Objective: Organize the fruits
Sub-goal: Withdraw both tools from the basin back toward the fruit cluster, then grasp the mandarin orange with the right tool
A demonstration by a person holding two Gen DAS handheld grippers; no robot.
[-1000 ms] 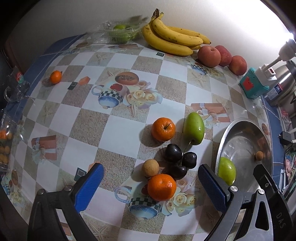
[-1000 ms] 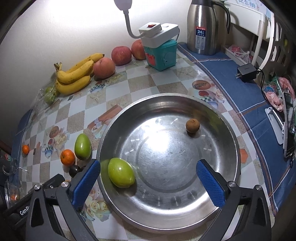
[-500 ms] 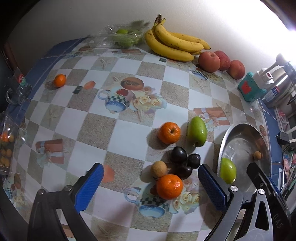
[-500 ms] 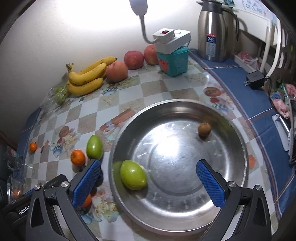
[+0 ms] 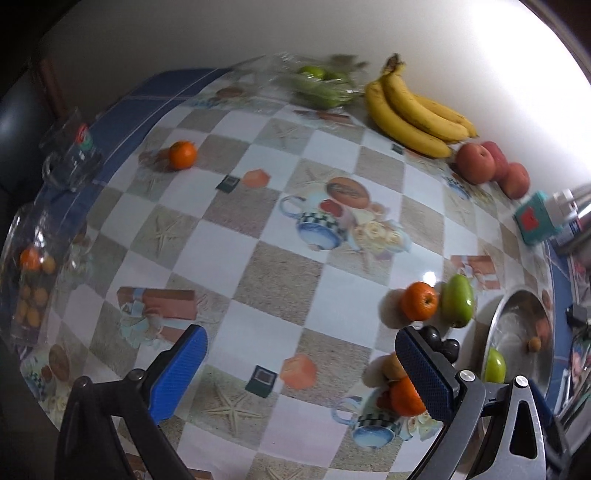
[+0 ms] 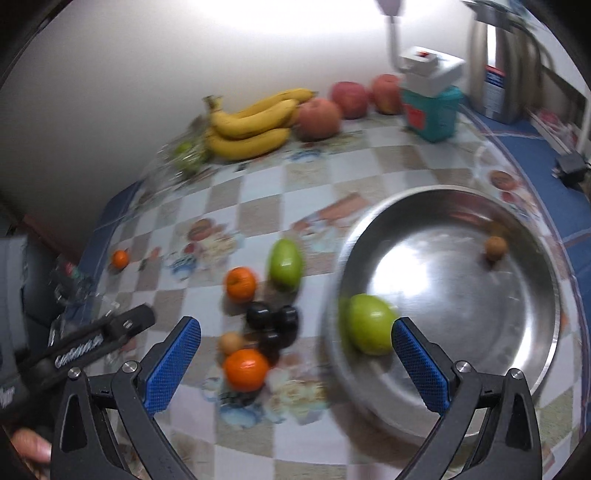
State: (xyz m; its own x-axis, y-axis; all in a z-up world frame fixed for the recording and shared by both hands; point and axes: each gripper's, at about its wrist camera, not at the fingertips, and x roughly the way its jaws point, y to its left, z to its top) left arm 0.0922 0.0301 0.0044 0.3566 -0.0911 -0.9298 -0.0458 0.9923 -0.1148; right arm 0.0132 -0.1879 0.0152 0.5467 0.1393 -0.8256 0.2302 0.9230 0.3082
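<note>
Both views are motion-blurred, the right wrist view more heavily. Strong light blows out the pale wall at twelve o'clock there and at two o'clock in the left view. Glare streaks the round steel basin (image 6: pixel 458 295). Fisheye bending curves the checked table (image 5: pixel 258 258) edges; corners fall black.

In front of you there is a plain white wall (image 6: pixel 147 92), and it is very bright near the top, where a lamp (image 6: pixel 391 22) on a bent neck stands. The table (image 5: pixel 295 280) has a glossy cloth with beige and white squares, printed teapots and starfish, and a blue border (image 5: pixel 147 107). At your right you see a steel thermos jug (image 6: pixel 506 74), a teal box (image 6: pixel 432 110) with a white power strip (image 6: pixel 432 70) on it, and a black charger (image 6: pixel 570 166).
</note>
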